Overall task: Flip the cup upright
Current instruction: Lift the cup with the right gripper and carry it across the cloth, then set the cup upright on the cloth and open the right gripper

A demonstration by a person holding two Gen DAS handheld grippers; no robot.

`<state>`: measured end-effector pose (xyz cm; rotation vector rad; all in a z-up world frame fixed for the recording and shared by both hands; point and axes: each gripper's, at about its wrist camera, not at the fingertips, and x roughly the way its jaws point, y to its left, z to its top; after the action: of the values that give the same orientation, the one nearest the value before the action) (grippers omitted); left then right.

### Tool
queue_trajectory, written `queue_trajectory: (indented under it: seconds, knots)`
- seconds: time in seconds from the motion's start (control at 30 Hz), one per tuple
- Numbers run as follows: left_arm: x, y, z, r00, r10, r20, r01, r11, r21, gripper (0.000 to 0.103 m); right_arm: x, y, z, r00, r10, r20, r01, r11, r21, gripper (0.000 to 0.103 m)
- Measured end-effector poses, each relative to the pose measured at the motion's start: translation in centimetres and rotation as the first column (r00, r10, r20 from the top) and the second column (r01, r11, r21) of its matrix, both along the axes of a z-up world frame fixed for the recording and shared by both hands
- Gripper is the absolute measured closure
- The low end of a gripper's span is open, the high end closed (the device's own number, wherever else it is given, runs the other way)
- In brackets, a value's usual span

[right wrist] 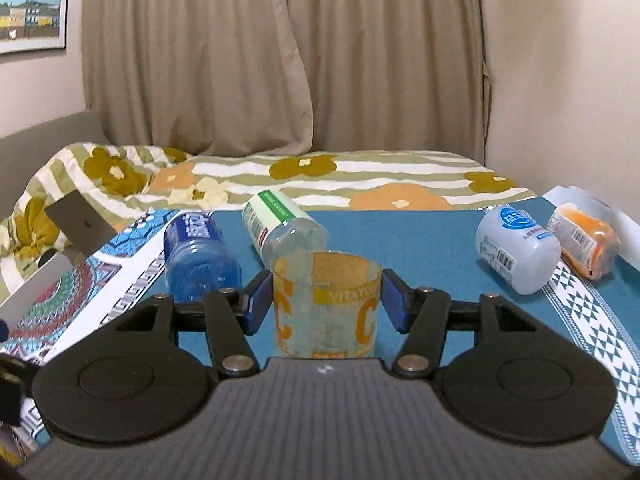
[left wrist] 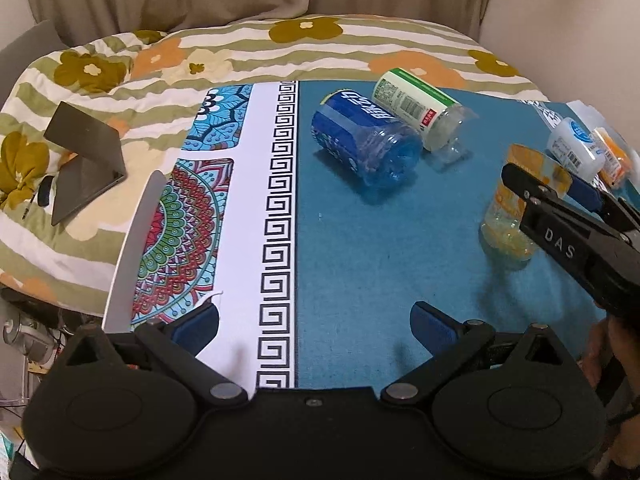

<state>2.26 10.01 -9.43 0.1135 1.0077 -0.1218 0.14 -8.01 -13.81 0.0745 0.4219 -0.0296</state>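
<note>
**A:** Standing upright on the teal tabletop, mouth up, is the clear cup with orange lettering. Is the right tool actually gripping it?

**B:** Its blue pads sit on either side of the cup, at the upper wall. The left pad looks to be touching; on the right a thin sliver of gap seems to show, so I cannot tell whether it is pinching or merely bracketing the cup.

**A:** And from the other camera?

**B:** The same cup appears with the right tool around its rim, one black finger in front, one blue pad behind. The left tool is spread wide and holds nothing, low and well apart from the cup, over the Greek-key border of the cloth.

**A:** What lies around the cup?

**B:** Behind it and to its left, a blue bottle cup lies on its side, touching a green-labelled one, also on its side. Well to the cup's right lie a pale white-blue one and, just beyond that, an orange one. Past the tabletop, behind the cup, is a flowered bedspread, then beige curtains.
</note>
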Motion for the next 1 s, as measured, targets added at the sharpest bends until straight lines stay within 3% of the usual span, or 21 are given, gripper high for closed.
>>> queue_trajectory:
  seconds: [0.37,0.7,0.73,0.83,1.0]
  knots:
    - [0.2,-0.8,0.4,1.0,0.0,-0.006,0.0,1.0,-0.016,0.0,0.0,0.5,1.6,0.987,0.026,-0.159,-0.033,0.999,-0.039,0.029]
    - [0.2,-0.6,0.7,0.999,0.03,-0.013,-0.031,0.999,-0.034,0.0,1.5,0.1,2.3,0.961,0.034,-0.274,-0.032,0.999,0.014,0.028]
    - [0.2,-0.6,0.7,0.999,0.034,-0.013,-0.035,0.999,-0.035,0.0,1.6,0.1,2.4,0.959,0.037,-0.281,-0.033,0.999,0.02,0.025]
    - [0.1,-0.7,1.0,0.999,0.04,-0.006,-0.04,0.999,-0.036,0.0,1.8,-0.2,2.6,0.955,0.027,-0.296,-0.016,0.999,0.04,0.0]
    - [-0.3,-1.0,2.0,0.999,0.049,0.009,-0.048,0.998,-0.039,0.0,1.6,-1.0,4.0,0.954,0.025,-0.3,-0.013,0.999,0.041,0.0]
